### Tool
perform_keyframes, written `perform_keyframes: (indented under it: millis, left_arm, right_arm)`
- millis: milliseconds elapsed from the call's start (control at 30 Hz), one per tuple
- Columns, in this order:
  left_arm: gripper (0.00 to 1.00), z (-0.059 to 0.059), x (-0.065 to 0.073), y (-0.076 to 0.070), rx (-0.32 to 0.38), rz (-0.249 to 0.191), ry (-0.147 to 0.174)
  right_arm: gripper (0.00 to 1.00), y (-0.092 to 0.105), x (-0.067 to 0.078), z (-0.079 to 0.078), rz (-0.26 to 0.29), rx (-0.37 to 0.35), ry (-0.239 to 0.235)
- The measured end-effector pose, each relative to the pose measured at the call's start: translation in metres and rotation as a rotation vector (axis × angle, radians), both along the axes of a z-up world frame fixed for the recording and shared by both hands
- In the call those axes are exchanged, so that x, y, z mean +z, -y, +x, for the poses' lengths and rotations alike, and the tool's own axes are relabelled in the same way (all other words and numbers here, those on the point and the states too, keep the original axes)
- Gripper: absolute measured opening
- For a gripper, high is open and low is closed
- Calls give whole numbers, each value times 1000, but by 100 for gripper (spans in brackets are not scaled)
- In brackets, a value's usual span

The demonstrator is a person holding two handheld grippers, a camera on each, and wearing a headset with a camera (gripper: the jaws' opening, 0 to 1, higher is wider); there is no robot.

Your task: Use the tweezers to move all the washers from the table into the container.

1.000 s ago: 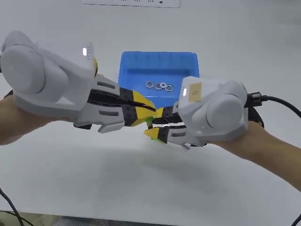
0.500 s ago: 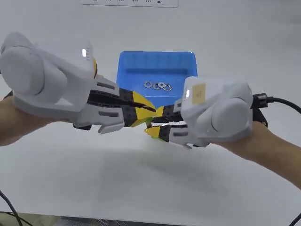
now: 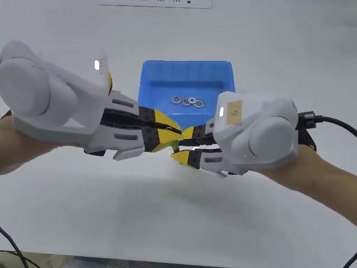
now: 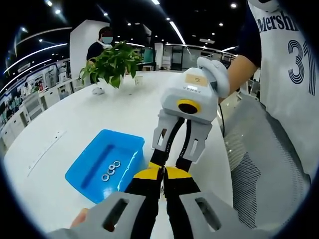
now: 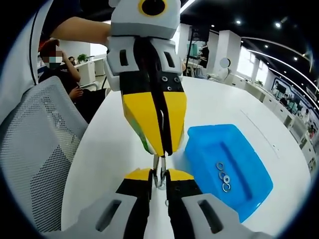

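My two grippers meet tip to tip just in front of the blue container (image 3: 187, 75), above the white table. The left gripper (image 3: 177, 134) comes in from the left with its yellow jaws pressed together. Opposite it, the right gripper (image 3: 179, 147) faces left. Thin metal tweezers (image 5: 159, 172) run from the left gripper's tips (image 5: 162, 152) down between the right gripper's nearly closed jaws (image 5: 159, 178); both seem to grip them. Several washers (image 3: 188, 101) lie in a short row inside the container. The left gripper view also has the container (image 4: 107, 154) with the washers (image 4: 110, 172).
A black cable (image 3: 329, 120) trails from the right gripper. The table's front edge (image 3: 167, 261) runs along the bottom of the head view. A mesh chair (image 5: 35, 149) stands beside the table and a potted plant (image 4: 112, 62) sits at its far end.
Almost nothing differs; the grippers stay tip to tip, with only a slight shift of the hands.
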State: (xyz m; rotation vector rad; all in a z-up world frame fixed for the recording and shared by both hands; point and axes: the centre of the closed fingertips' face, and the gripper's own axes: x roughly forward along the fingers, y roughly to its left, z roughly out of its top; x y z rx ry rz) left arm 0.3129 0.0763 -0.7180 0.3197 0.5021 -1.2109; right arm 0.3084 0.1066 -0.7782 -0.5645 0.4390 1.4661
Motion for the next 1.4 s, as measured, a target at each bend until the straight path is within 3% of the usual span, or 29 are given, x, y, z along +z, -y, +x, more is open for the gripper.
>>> perform_keyframes:
  millis: [267,500,633,667,833,967,1233,1333,1400]
  left_arm:
    - [6,-1,0,1,-11,10,9]
    - [6,2,0,3,-4,8,-8]
    - [6,4,0,5,-4,10,-8]
    - [6,3,0,6,-6,5,-19]
    - [6,5,0,6,-15,8,-18]
    - [6,6,-1,4,-13,12,-23]
    - [6,2,-1,4,-21,14,-30]
    - [6,2,0,3,-22,24,-18]
    - [6,2,3,3,-17,11,-32]
  right_arm:
    - [15,2,0,-3,-5,14,-19]
    - [12,5,1,1,-5,15,-28]
    - [11,7,-1,1,-24,22,-2]
    - [11,7,-1,1,-25,21,-5]
    - [10,8,-1,2,-24,10,-16]
    - [10,8,-2,4,-6,-18,-63]
    - [9,8,-1,2,-2,-13,-66]
    - [8,9,0,1,-1,-13,-68]
    - [8,9,3,1,7,-11,-72]
